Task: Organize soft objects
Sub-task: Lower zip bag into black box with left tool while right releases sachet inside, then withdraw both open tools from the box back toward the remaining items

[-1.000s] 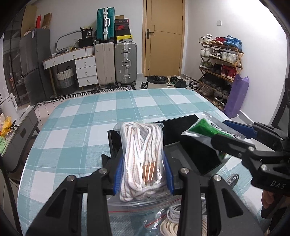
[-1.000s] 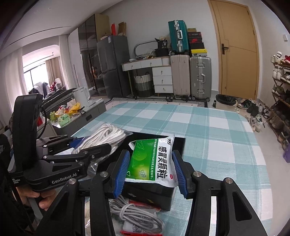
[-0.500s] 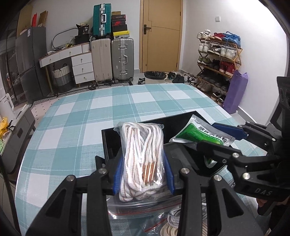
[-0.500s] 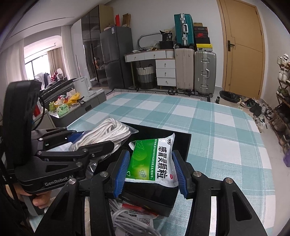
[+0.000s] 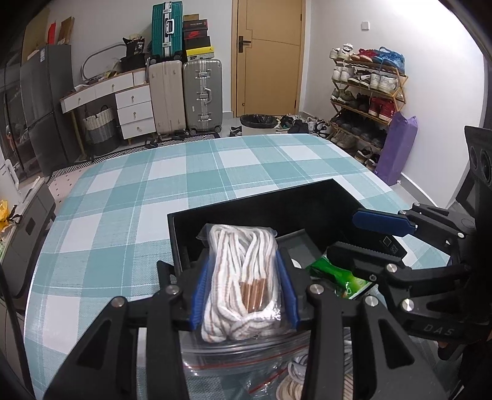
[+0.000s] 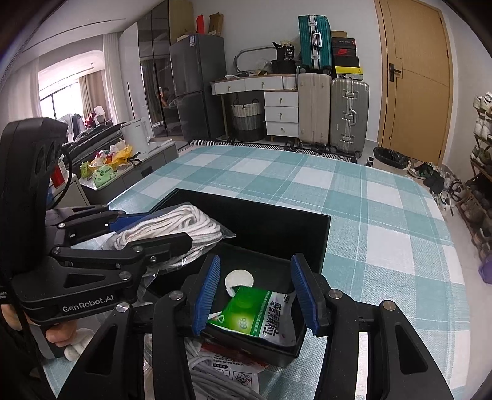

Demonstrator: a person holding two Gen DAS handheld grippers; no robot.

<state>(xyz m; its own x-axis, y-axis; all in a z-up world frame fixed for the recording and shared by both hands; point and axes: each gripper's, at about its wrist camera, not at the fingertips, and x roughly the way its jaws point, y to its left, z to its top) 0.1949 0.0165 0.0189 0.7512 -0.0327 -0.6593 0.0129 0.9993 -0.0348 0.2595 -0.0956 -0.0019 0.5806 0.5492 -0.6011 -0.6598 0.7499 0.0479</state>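
L gripper (image 5: pixel 243 287) fingers loosening but still pinch rope bag (image 5: pixel 241 277); R gripper (image 6: pixel 255 292) released, packet (image 6: pixel 261 317) dropped in box (image 6: pixel 276 227). Risk: bag snags box rim, flops out.

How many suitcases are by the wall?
3. A teal suitcase stands up high, above the beige suitcase. The silver suitcase is right beside the beige one, on the door's side. More could be hidden behind them.

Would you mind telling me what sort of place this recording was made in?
Most likely a lived-in home, perhaps an entry or dining room: a shoe rack by the door, stacked suitcases, a fridge, and a table with a checked cloth.
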